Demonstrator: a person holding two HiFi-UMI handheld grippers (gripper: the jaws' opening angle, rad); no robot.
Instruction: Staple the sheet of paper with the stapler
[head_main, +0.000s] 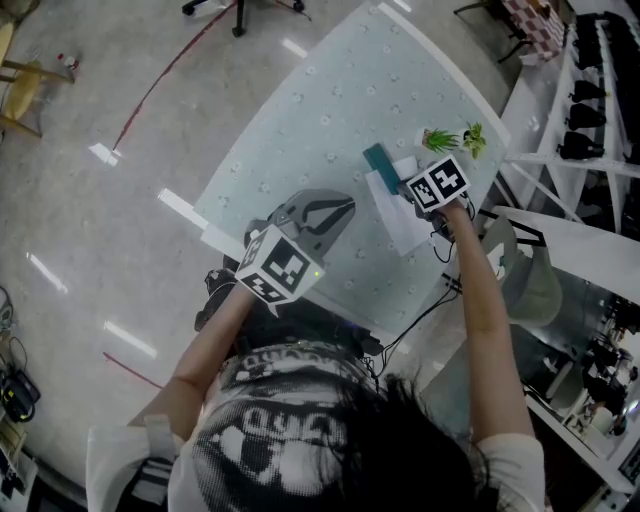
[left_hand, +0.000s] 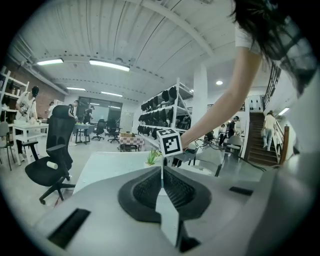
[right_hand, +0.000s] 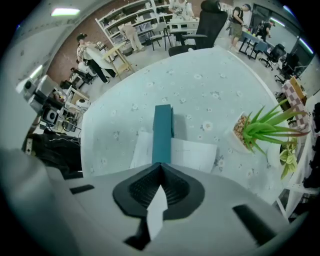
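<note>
A teal stapler (head_main: 379, 158) (right_hand: 162, 131) lies lengthwise on a white sheet of paper (head_main: 402, 228) (right_hand: 192, 153) on the pale flowered table (head_main: 330, 110). My right gripper (head_main: 408, 196) (right_hand: 161, 165) points steeply down with its jaws shut, and the tips sit right at the stapler's near end. Whether they press on it I cannot tell. My left gripper (head_main: 346, 208) (left_hand: 161, 173) hovers over the table's near side, left of the paper and apart from it. It lies nearly level, aimed toward the right gripper's marker cube (left_hand: 169, 142). Its jaws are shut with nothing between them.
A small potted plant (head_main: 442, 139) (right_hand: 257, 129) stands on the table just beyond the right gripper, a second green sprig (head_main: 474, 138) beside it. White shelving (head_main: 590, 120) runs along the right. Cables (head_main: 420, 315) hang off the table's near edge. Office chairs (left_hand: 52, 165) and people stand farther off.
</note>
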